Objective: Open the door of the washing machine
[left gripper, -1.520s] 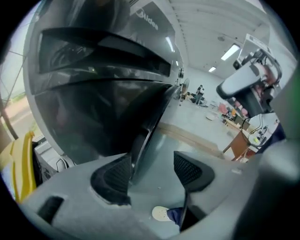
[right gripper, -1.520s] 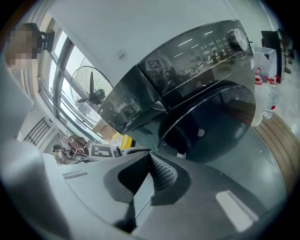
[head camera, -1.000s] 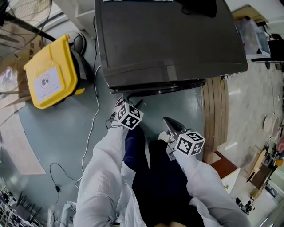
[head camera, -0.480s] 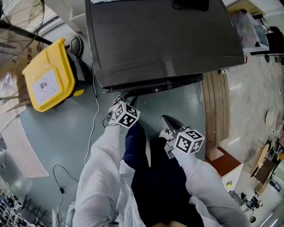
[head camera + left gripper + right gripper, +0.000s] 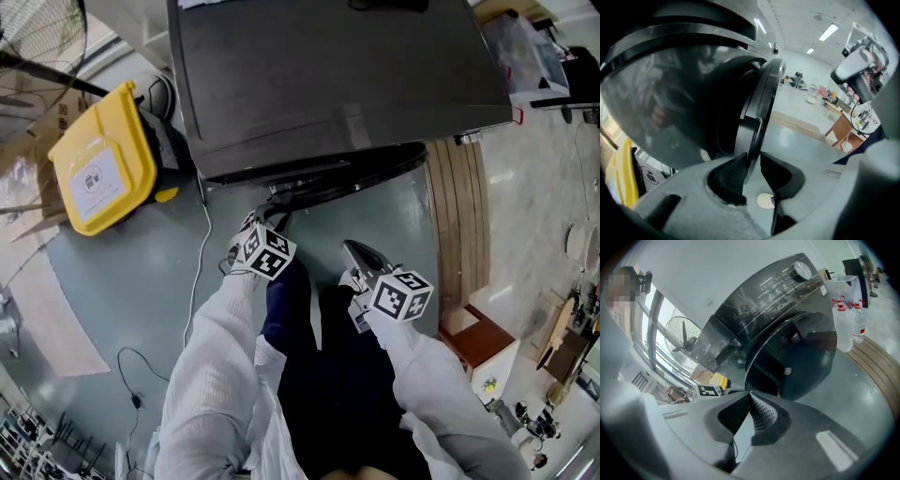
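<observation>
Beside the washing machine (image 5: pixel 328 84), left: yellow bin (image 5: pixel 103 164) with a white label; big fan (image 5: pixel 37 37) a bit further out.
Floor (image 5: pixel 122 272): grey-green and smooth, right up to the washing machine's front; thin white cable (image 5: pixel 200 253) lying across it.
Right of the washing machine: strip of wooden boards (image 5: pixel 457 225), then pale shiny floor past that; clear bottles (image 5: pixel 858 326) with red tops standing close to that side.
Room: big hall with long lights (image 5: pixel 829 32) on the ceiling; tables and other stuff far from the washing machine, too small to tell.
Washing machine: dark grey box with a flat top; round knob (image 5: pixel 802 270) and a row of small signs on the front.
Door (image 5: pixel 759 108): round, dark glass, on the washing machine's front; looks a little way open.
Left gripper (image 5: pixel 272 214): right at the washing machine's front, pinching the thin rim of the door; jaws just closed in on it.
Right gripper (image 5: pixel 354 251): a bit back from the washing machine, not touching the door; jaws pressed together at the tips, nothing between them.
Sleeves (image 5: pixel 211 375): white, on both arms, reaching toward the washing machine.
</observation>
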A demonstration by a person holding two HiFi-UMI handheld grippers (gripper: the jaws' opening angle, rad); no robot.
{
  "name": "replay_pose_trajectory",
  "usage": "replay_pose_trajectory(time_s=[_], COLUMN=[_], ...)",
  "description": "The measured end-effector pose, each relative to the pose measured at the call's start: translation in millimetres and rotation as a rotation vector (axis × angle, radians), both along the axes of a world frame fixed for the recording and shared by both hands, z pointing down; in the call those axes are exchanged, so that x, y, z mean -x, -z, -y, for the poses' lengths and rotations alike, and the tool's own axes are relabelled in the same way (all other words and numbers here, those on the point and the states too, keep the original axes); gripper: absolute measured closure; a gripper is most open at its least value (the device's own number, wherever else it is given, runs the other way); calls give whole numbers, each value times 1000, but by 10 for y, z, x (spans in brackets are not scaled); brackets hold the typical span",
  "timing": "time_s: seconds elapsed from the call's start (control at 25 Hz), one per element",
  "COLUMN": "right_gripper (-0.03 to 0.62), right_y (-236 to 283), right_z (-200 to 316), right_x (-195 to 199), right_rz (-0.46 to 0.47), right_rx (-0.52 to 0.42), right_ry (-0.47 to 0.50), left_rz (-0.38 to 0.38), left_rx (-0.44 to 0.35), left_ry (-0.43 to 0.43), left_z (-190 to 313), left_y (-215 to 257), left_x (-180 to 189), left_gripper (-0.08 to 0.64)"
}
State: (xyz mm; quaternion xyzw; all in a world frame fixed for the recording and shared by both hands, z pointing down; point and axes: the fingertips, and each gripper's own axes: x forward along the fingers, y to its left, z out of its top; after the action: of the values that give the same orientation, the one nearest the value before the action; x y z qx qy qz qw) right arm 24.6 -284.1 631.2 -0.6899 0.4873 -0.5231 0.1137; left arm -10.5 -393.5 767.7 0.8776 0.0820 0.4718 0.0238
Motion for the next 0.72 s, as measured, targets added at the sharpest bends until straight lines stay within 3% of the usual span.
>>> replay_pose_trajectory(time_s=[0.44,0.72], right_gripper=[584,584], right_y=[39,32], right_z=[-575,-1254], right_x=[-44,-34], right_rz=[-14,-15], right_rx=[-18,-29], right_ry=[-19,-41], left_rz=[46,83], left_rx=[35,60], left_ry=[-11,46], left_z=[-887,-1433], left_y=[10,-60], left_x=[314,440], left_gripper=[483,483])
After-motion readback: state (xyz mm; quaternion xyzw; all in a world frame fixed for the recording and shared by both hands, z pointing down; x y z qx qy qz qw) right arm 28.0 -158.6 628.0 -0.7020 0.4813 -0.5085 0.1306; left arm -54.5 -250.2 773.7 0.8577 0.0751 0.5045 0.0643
